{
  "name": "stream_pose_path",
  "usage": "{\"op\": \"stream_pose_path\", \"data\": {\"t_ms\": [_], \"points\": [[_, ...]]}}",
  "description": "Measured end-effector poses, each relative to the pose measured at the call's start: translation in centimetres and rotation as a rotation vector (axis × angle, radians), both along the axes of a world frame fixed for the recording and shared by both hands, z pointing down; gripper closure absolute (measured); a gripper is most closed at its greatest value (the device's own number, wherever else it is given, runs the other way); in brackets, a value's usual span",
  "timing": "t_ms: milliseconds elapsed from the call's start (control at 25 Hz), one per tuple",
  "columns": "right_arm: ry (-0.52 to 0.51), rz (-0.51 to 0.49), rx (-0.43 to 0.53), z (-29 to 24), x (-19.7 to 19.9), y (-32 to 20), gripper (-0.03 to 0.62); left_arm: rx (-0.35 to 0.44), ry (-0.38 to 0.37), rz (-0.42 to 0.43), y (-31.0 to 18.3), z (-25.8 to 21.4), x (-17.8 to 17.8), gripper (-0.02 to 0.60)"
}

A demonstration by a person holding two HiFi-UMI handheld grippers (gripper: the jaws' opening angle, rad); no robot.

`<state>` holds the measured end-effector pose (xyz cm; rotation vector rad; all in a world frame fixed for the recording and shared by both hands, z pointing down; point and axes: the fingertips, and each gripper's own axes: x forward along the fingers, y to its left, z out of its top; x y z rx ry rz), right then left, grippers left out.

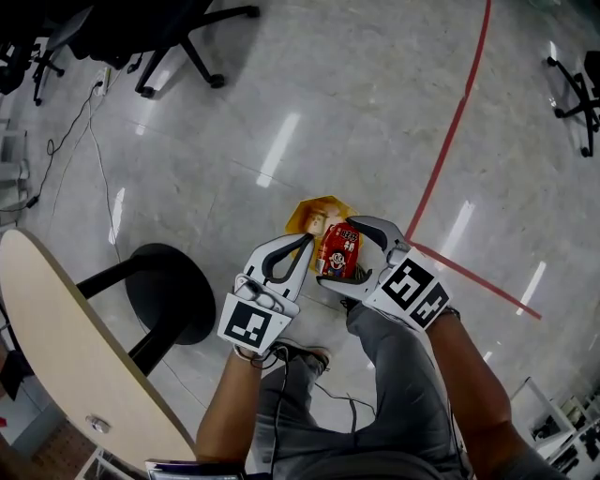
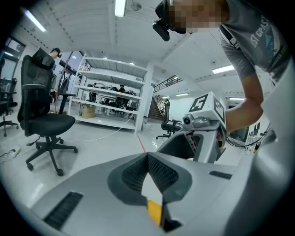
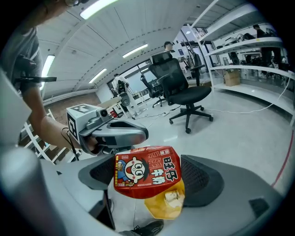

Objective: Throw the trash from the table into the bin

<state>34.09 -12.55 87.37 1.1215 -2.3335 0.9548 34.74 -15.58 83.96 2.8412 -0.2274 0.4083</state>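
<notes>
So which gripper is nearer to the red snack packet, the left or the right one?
Right. The right gripper holds the red snack packet between its jaws. The left gripper is close beside it, jaws shut on a yellow wrapper.

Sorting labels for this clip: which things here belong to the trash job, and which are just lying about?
Job: red snack packet in right tool; yellow wrapper pinched by left tool; table. No bin in view.
Lying about: black stool, office chair, red floor tape.
</notes>
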Motion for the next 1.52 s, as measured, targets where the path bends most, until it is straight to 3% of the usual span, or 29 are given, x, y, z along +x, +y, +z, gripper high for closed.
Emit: {"op": "stream_pose_path", "data": {"t_ms": [480, 680, 800, 1120, 1520], "points": [[0.054, -0.072, -0.006, -2.1, -1.1, -0.2, 0.166, 0.009, -0.003, 0.0, -0.6, -3.2, -1.0, 0.538], [0.06, -0.067, -0.004, -3.9, -0.2, 0.0, 0.166, 0.021, -0.077, 0.034, 0.0, -4.1, -0.7, 0.538], [0.051, -0.068, 0.015, -5.5, -0.9, 0.6, 0.166, 0.023, -0.076, 0.024, 0.9, -5.8, -1.1, 0.538], [0.045, 0.009, 0.075, -14.5, -2.2, 0.4, 0.168, 0.038, -0.022, 0.023, 1.6, -15.7, -2.7, 0.538], [0.064, 0.07, 0.156, -27.5, -2.8, 2.5, 0.169, 0.158, 0.027, -0.004, 2.8, -30.0, -6.1, 0.538]]}}
